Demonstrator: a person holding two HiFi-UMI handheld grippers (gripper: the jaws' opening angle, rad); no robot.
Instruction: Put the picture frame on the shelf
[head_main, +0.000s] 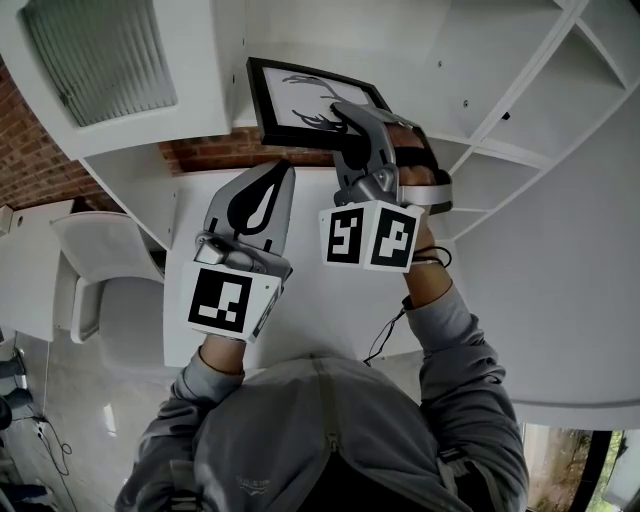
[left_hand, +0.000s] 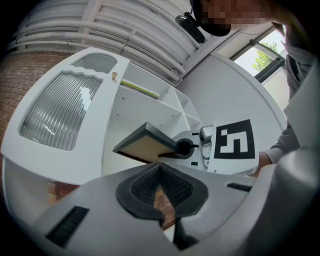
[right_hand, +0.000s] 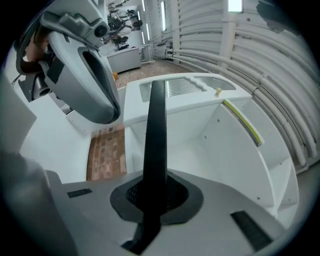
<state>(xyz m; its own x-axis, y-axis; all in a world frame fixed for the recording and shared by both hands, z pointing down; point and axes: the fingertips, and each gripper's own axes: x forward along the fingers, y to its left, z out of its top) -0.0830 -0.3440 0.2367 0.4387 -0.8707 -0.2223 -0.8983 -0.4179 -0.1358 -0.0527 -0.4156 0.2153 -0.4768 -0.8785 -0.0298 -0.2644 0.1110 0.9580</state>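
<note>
The right claw (head_main: 348, 118) clamps the black picture frame (head_main: 295, 100) by its edge, upper middle of the head view, before the white shelf (head_main: 530, 120). The left claw (head_main: 283, 170) sits closed, empty.

Picture frame (head_main: 300, 100) before the shelf (head_main: 520, 150)

The right gripper (right_hand: 152, 194) has its jaws clamped on the picture frame (right_hand: 156, 130), seen edge-on. A white shelf (right_hand: 235, 155) stands beyond.

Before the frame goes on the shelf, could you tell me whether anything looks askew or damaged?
Nothing stands out: the picture frame looks intact, clamped by its edge in the right gripper, near the white shelf.
</note>
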